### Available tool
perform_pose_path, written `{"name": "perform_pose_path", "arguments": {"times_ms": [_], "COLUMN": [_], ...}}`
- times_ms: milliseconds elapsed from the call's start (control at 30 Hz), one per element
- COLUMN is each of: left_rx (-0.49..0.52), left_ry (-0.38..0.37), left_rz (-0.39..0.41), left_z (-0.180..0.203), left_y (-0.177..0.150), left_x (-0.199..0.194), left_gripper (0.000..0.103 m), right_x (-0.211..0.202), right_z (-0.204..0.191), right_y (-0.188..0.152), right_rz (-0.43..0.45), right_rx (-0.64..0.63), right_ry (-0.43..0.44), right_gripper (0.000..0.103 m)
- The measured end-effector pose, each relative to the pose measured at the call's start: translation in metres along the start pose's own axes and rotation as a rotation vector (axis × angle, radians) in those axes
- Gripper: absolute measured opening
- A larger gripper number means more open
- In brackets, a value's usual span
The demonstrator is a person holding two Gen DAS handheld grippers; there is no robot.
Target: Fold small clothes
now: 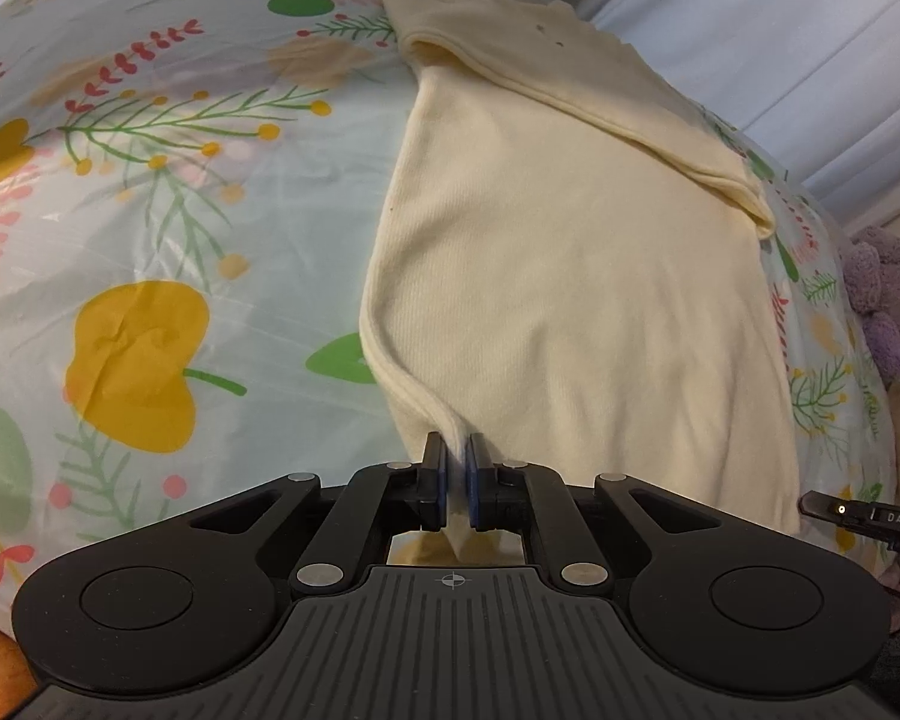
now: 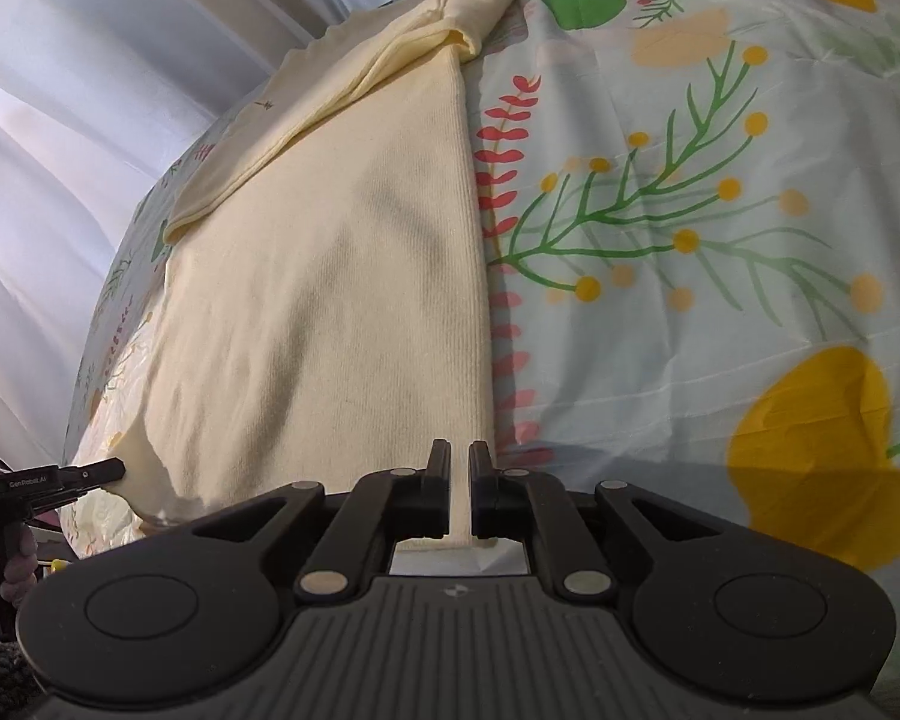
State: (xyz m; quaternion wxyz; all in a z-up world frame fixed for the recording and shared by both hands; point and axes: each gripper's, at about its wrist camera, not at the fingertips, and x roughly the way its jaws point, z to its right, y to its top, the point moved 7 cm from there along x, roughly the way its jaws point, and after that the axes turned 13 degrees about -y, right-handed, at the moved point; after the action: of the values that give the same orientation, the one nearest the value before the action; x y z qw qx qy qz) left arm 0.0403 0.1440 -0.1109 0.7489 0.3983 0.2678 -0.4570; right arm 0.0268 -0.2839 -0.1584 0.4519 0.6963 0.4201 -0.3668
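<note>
Both fingers (image 1: pixel 459 450) pinch cream garment (image 1: pixel 570 276) hem corners (near edge).

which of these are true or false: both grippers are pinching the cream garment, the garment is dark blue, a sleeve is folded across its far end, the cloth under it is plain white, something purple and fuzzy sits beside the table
1. Both grippers pinch the cream garment. True: the left gripper and the right gripper are each shut on its near edge.
2. The garment is dark blue. False: it is pale cream.
3. A sleeve is folded across its far end. True.
4. The cloth under it is plain white. False: the table cover is pale blue with printed leaves, berries and yellow fruit.
5. Something purple and fuzzy sits beside the table. True: a fuzzy purple thing shows at the right edge of the left wrist view.
</note>
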Motion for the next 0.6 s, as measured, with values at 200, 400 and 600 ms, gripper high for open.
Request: {"name": "perform_pose_path", "arguments": {"times_ms": [200,400,600], "left_rx": [-0.051,-0.087,-0.048], "left_ry": [-0.029,-0.053,-0.036], "left_rz": [-0.041,-0.103,-0.074], "left_z": [-0.012,-0.021,-0.016], "left_y": [-0.001,-0.003,0.009], "left_x": [0.007,0.017,0.013], "left_gripper": [0.009,0.016,0.008], "right_x": [0.009,0.016,0.009], "right_z": [0.003,-0.001,-0.008], "right_y": [-0.008,-0.003,0.011], "right_rz": [-0.072,-0.075,-0.011], "right_rx": [0.053,0.065,0.056], "right_ry": [0.049,0.074,0.116], "right_gripper": [0.019,0.011,0.006]}}
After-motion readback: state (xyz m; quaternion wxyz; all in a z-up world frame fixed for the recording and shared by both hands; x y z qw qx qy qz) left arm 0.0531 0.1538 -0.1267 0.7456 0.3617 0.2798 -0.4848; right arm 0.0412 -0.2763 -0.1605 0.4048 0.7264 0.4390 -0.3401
